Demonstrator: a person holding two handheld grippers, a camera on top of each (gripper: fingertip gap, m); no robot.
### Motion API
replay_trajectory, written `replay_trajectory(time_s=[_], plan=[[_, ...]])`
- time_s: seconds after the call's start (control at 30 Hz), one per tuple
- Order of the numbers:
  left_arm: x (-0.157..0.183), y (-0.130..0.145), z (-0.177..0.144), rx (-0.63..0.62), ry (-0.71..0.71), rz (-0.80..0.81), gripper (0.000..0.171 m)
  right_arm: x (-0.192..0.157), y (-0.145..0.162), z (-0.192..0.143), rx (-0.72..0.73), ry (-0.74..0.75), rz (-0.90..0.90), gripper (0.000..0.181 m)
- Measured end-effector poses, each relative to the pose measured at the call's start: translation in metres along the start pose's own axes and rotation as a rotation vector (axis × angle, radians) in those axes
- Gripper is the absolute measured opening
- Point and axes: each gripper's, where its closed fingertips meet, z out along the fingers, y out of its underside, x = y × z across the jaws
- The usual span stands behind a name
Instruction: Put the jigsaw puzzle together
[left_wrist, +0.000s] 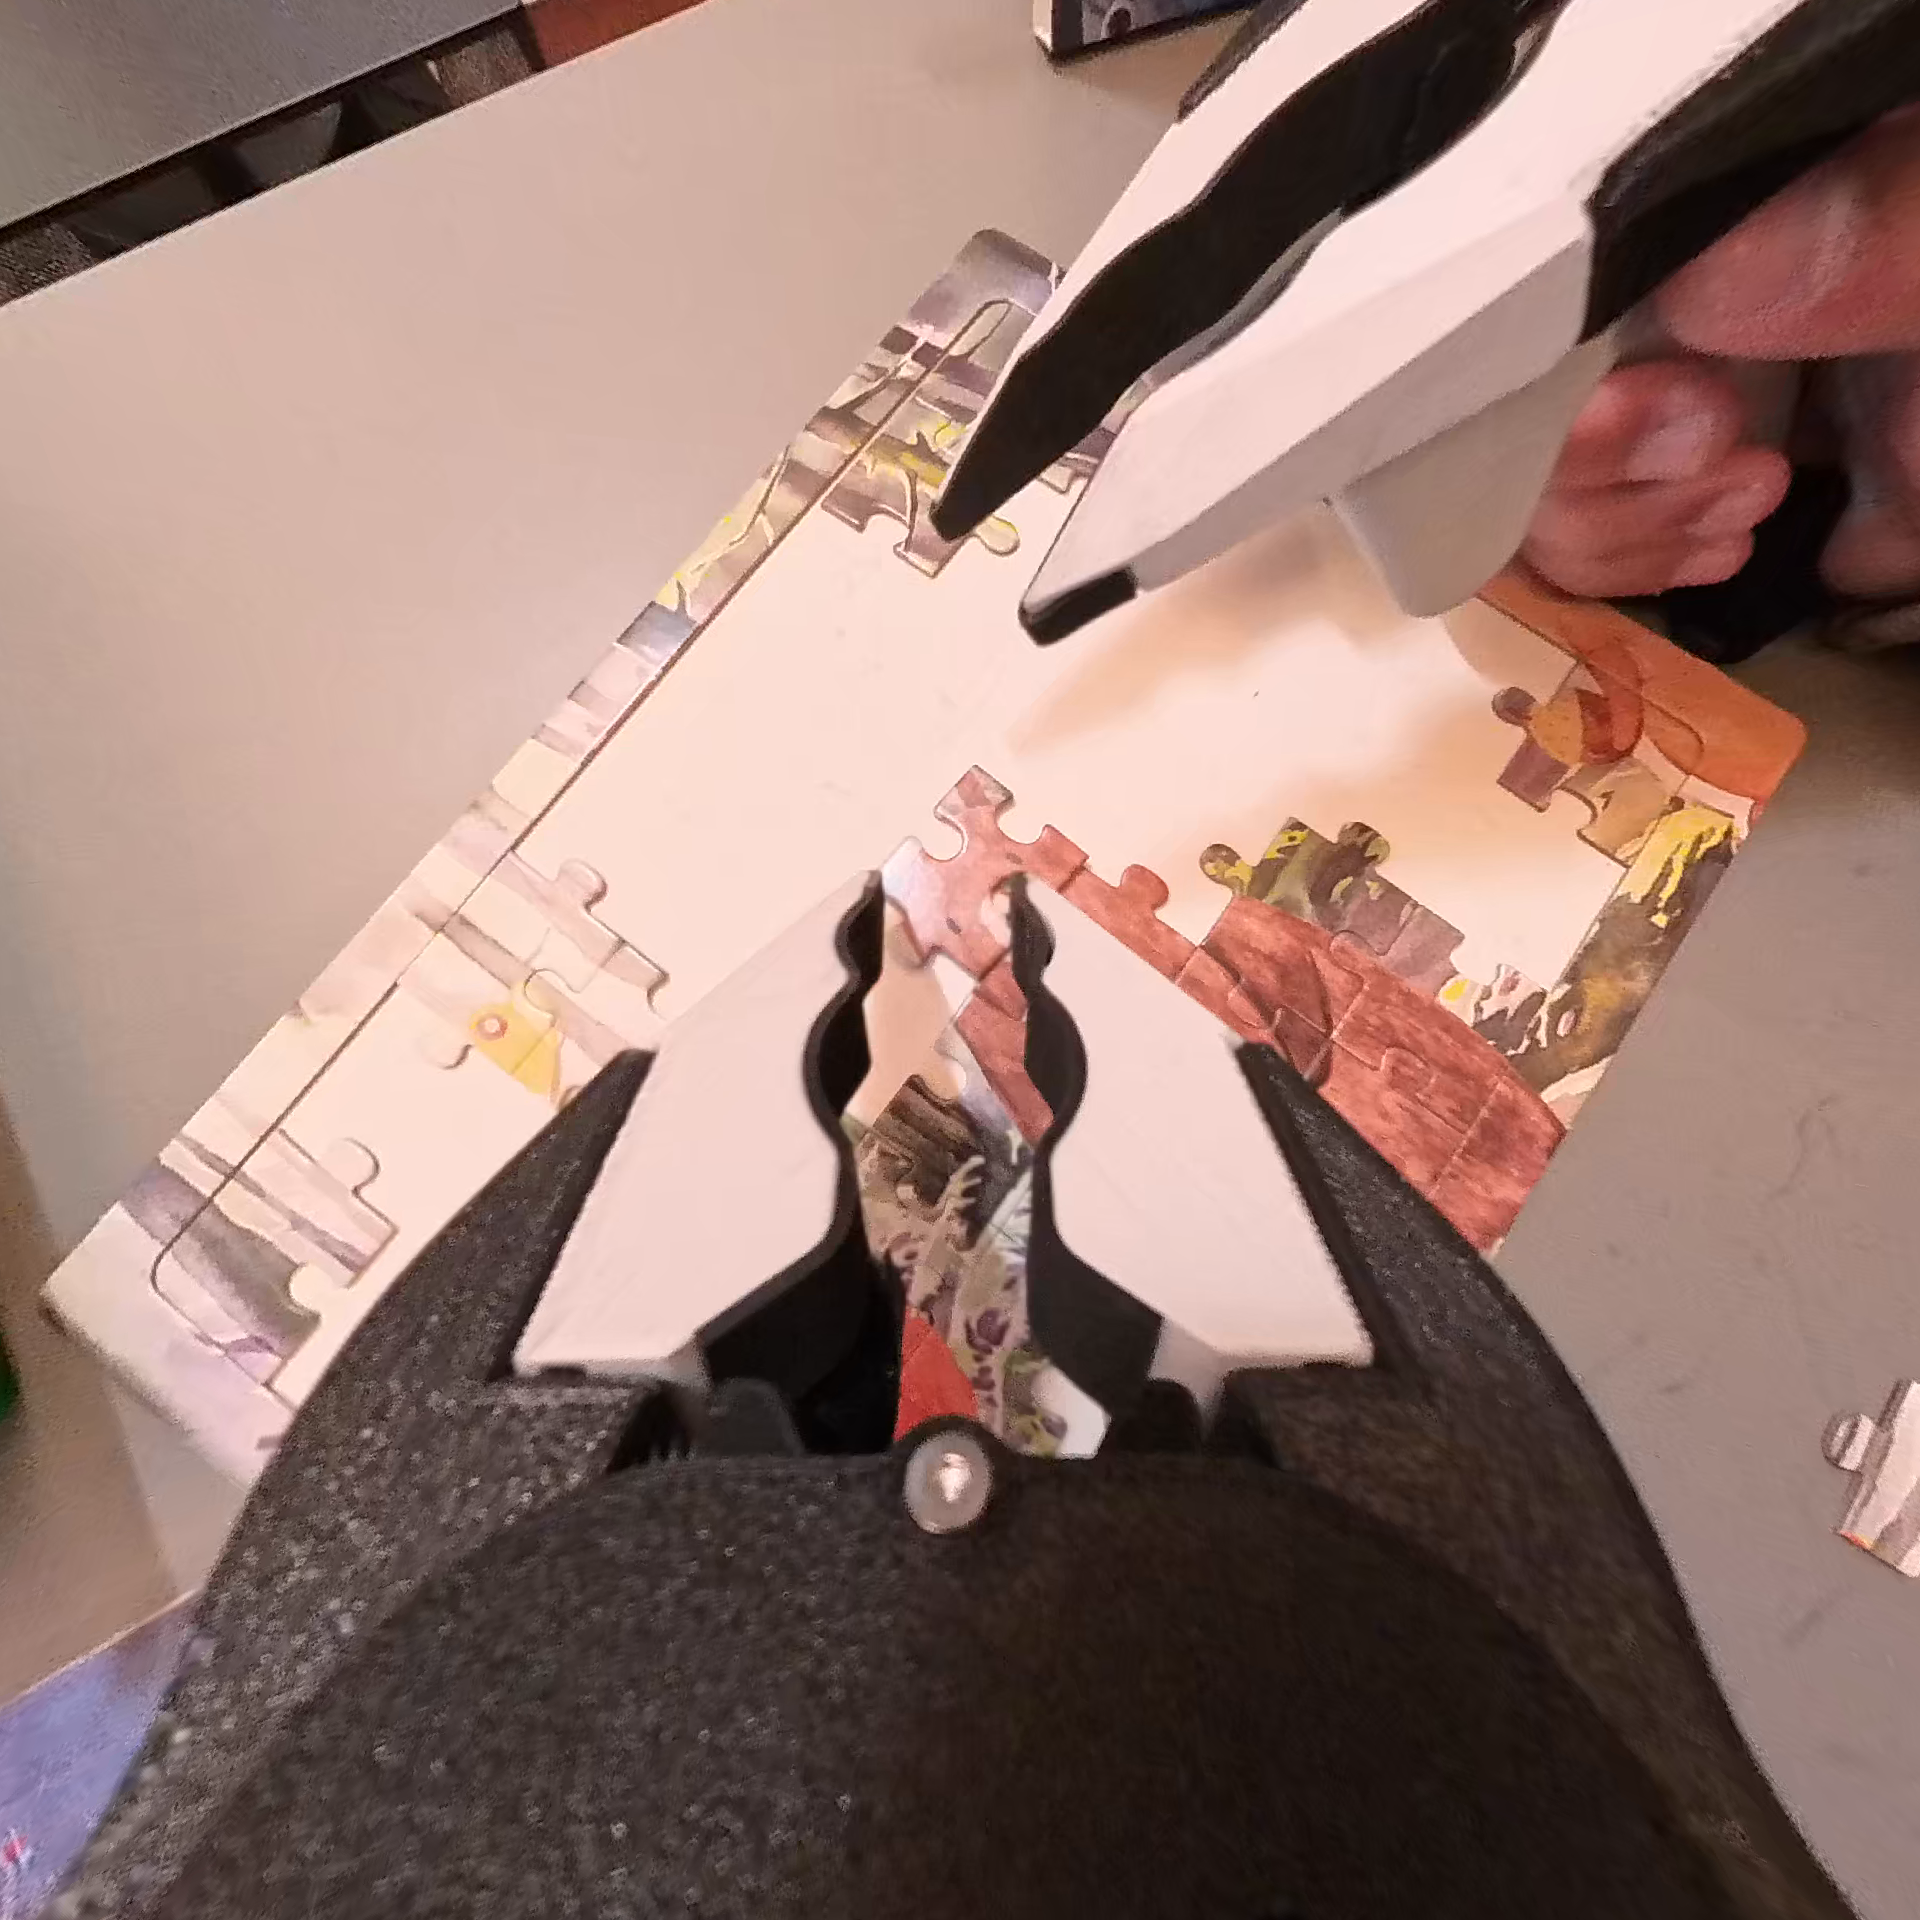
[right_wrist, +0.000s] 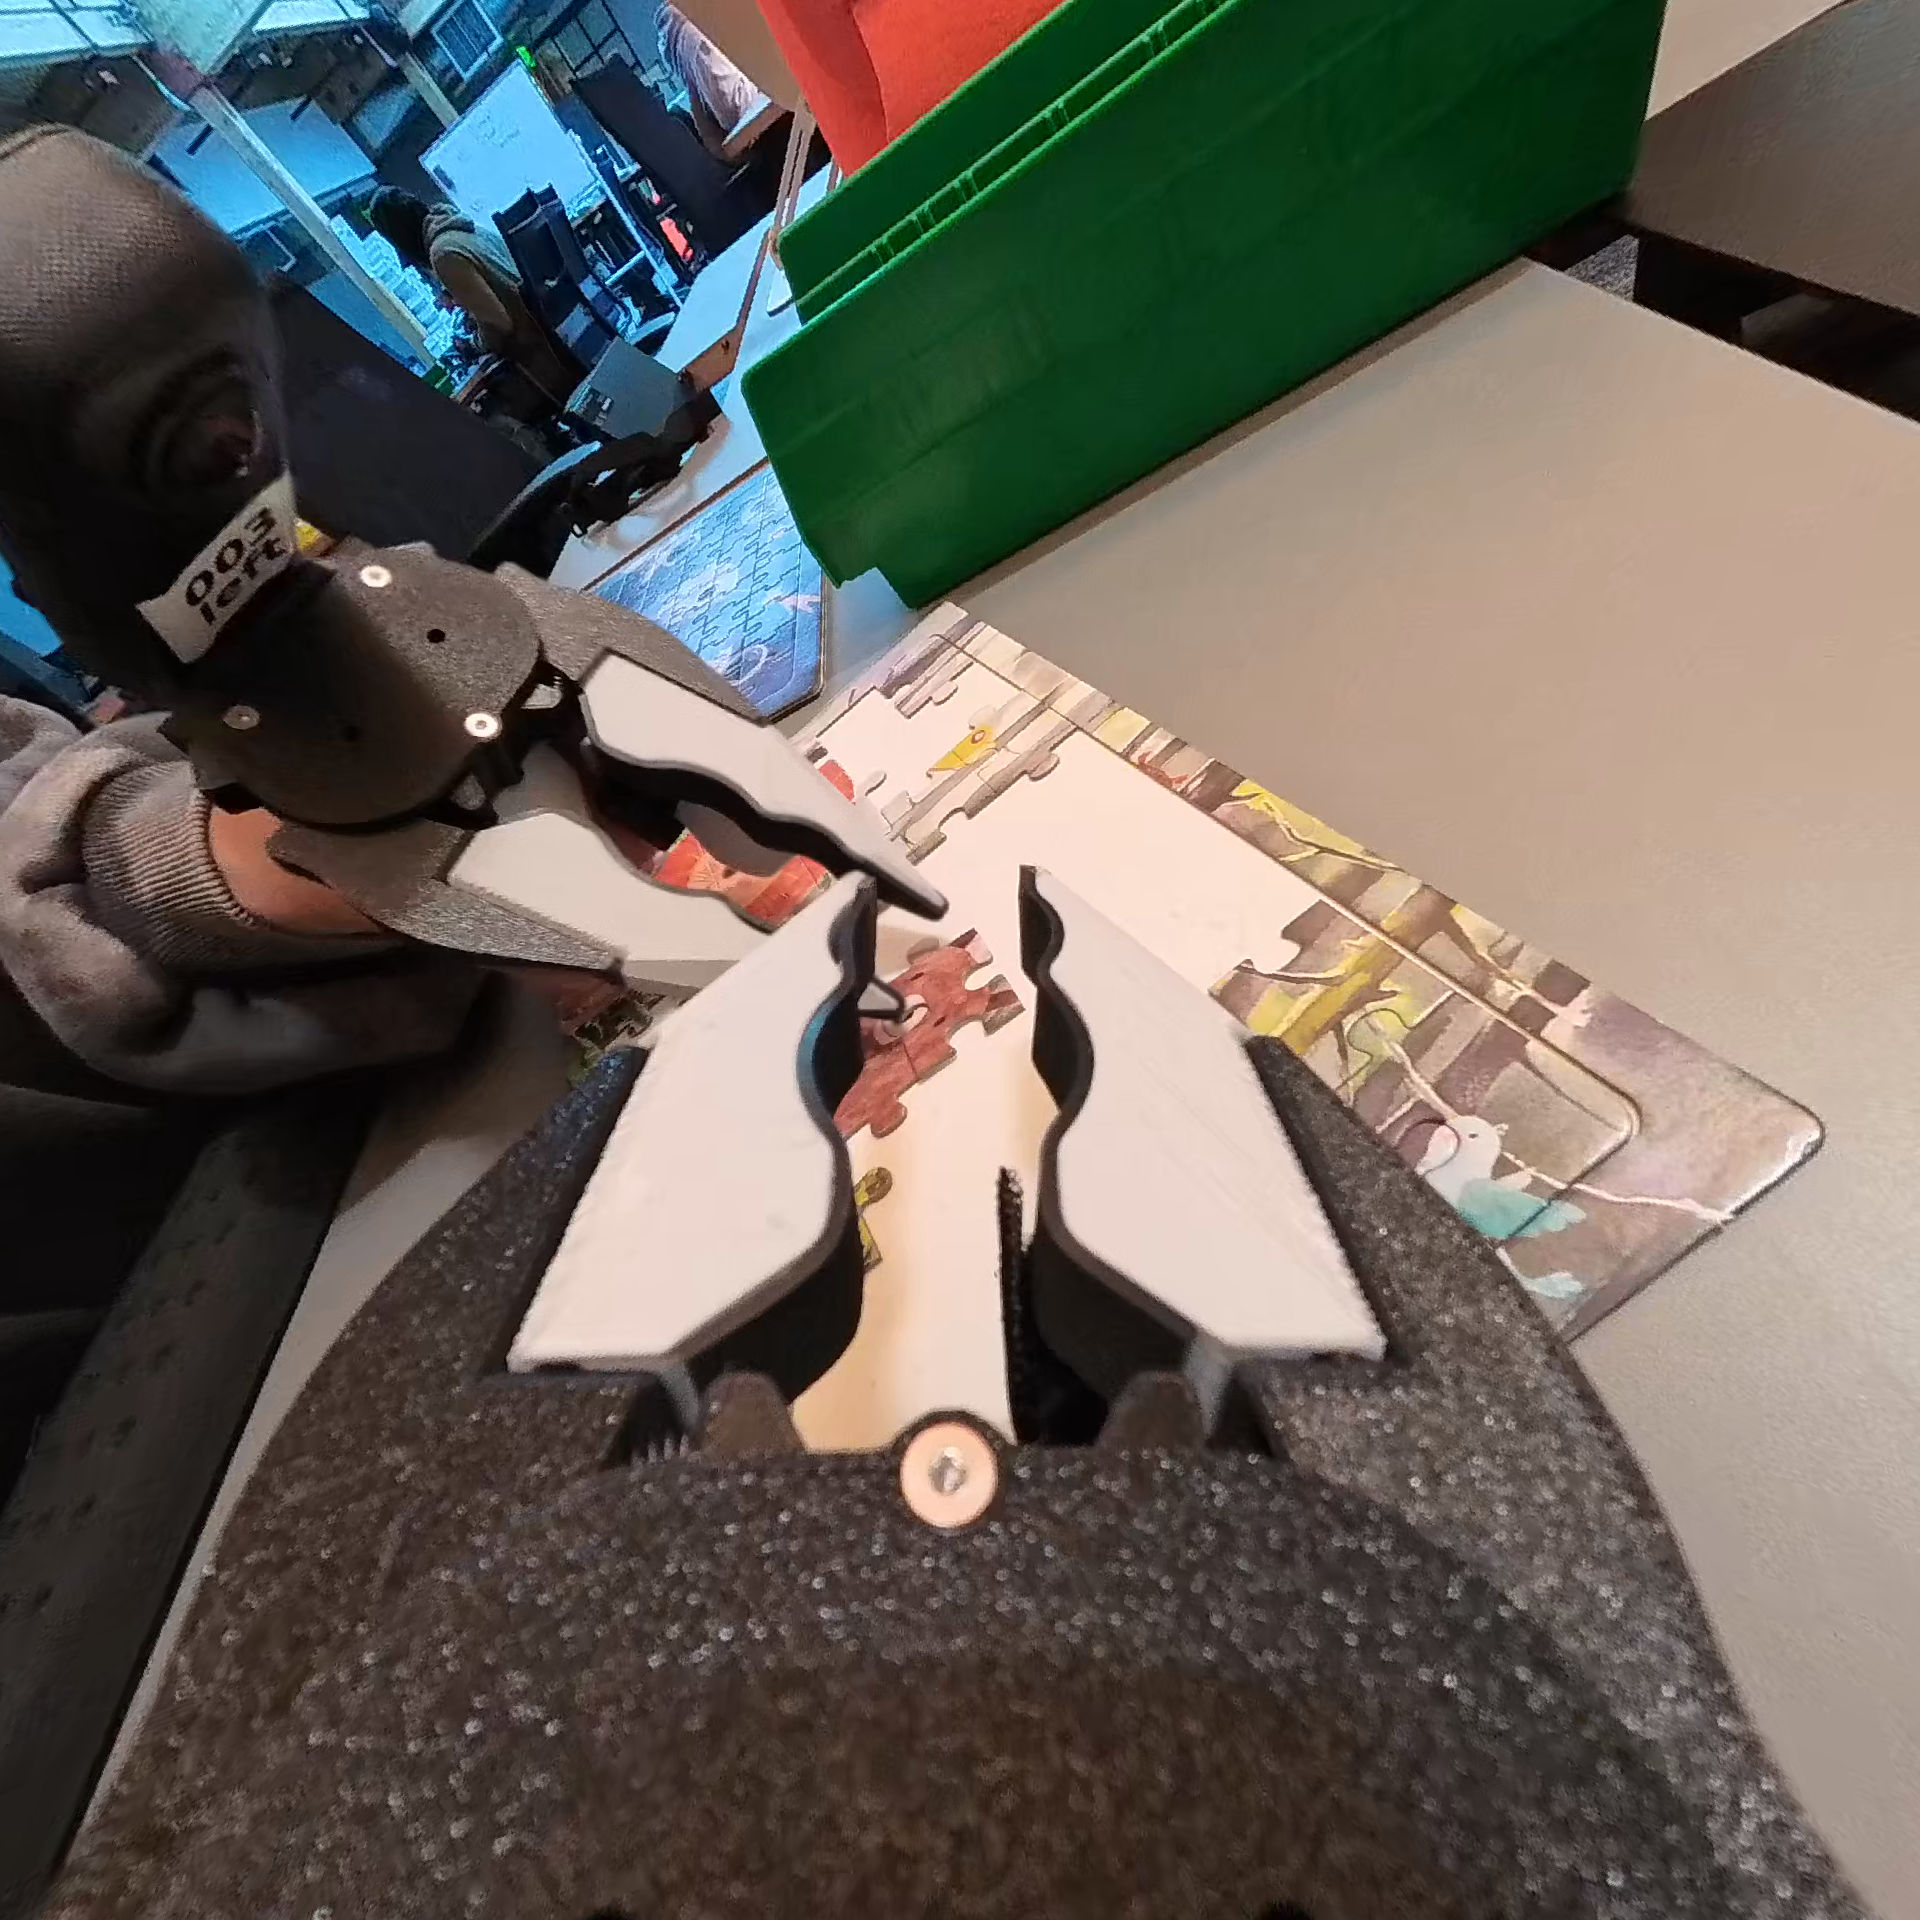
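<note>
The puzzle board (left_wrist: 831, 675) is a white tray lying on the grey table. Its border pieces are partly filled in: grey and yellow ones along the far side (left_wrist: 914, 416), brown ones (left_wrist: 1351, 997) along the near side. My left gripper (left_wrist: 945, 883) is open, with its tips low over a pinkish-brown piece (left_wrist: 971, 831) at the end of the brown row. My right gripper (left_wrist: 992, 571) comes in from the upper right, open and empty, with its tips over the bare board. In the right wrist view my right gripper (right_wrist: 945, 881) is open above the board (right_wrist: 1101, 831), facing the left gripper (right_wrist: 912, 954).
A loose puzzle piece (left_wrist: 1881, 1475) lies on the table to the right of the board. A green bin (right_wrist: 1143, 312) stands beyond the board's far end. A second, blue puzzle (right_wrist: 727, 592) lies next to it. A person's hand (left_wrist: 1662, 488) holds the right gripper. About 6 cm separates my left fingertips from my right.
</note>
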Motion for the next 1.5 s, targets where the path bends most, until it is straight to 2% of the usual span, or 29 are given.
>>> replay_trajectory(time_s=[0.1,0.37,0.63,0.7,0.87,0.97,1.1,1.3,1.4,1.5], plan=[[-0.003,0.002,0.007,-0.019,0.018,-0.016,0.015,0.000,0.000,0.000,0.000,-0.001,0.001,0.027],[-0.004,0.004,0.007,-0.018,0.025,-0.054,0.014,0.000,0.001,0.000,-0.005,-0.004,0.005,0.027],[-0.005,0.001,0.001,-0.006,-0.016,-0.169,0.014,0.000,0.001,0.001,-0.007,-0.006,0.005,0.027],[-0.016,-0.002,-0.004,0.015,-0.026,-0.134,0.014,0.000,0.001,0.001,-0.007,-0.006,0.005,0.027],[0.005,-0.003,-0.013,0.064,0.205,0.175,0.013,0.000,0.001,0.001,-0.008,-0.008,0.006,0.027],[0.010,0.001,-0.011,0.040,0.266,0.270,0.016,0.000,0.001,0.001,-0.009,-0.008,0.006,0.027],[0.014,0.004,0.003,-0.026,0.304,0.259,0.024,0.000,0.001,0.001,-0.009,-0.008,0.005,0.027],[0.015,0.002,0.009,-0.036,0.246,0.150,0.024,0.000,0.001,0.001,-0.010,-0.010,0.007,0.027],[0.014,0.002,0.008,-0.029,0.201,0.146,0.025,0.000,0.002,0.001,-0.012,-0.010,0.007,0.027],[0.012,-0.007,0.004,0.040,0.169,0.142,0.027,-0.001,0.002,0.001,-0.013,-0.010,0.006,0.027]])
